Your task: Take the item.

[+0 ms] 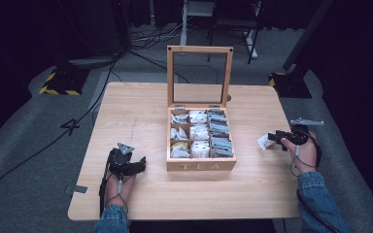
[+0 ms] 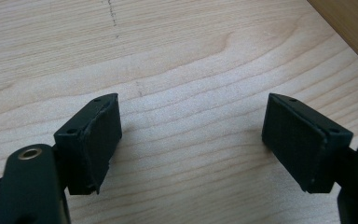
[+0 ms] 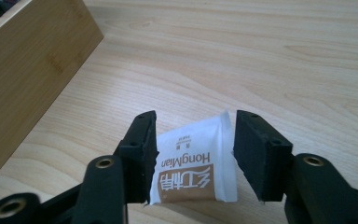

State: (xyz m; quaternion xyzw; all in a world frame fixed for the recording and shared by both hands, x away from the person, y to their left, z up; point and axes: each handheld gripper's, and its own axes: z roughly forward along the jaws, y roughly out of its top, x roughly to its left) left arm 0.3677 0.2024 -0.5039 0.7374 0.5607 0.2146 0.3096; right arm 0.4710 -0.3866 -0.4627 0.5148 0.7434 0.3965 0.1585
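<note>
Up close, right gripper [image 3: 193,149] straddles a "HongMian" sachet [image 3: 193,163].

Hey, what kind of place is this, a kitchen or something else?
Probably a recording studio or lab, not a kitchen: dark curtains, floor cables, and hazard-striped stand bases surround one wooden table holding a tea box.

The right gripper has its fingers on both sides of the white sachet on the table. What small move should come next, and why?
Probably close the right gripper on the white sachet. The sachet lies flat on the table between the open fingers, with a gap at one side, so nothing holds it yet. The open tea box stands close by.
</note>
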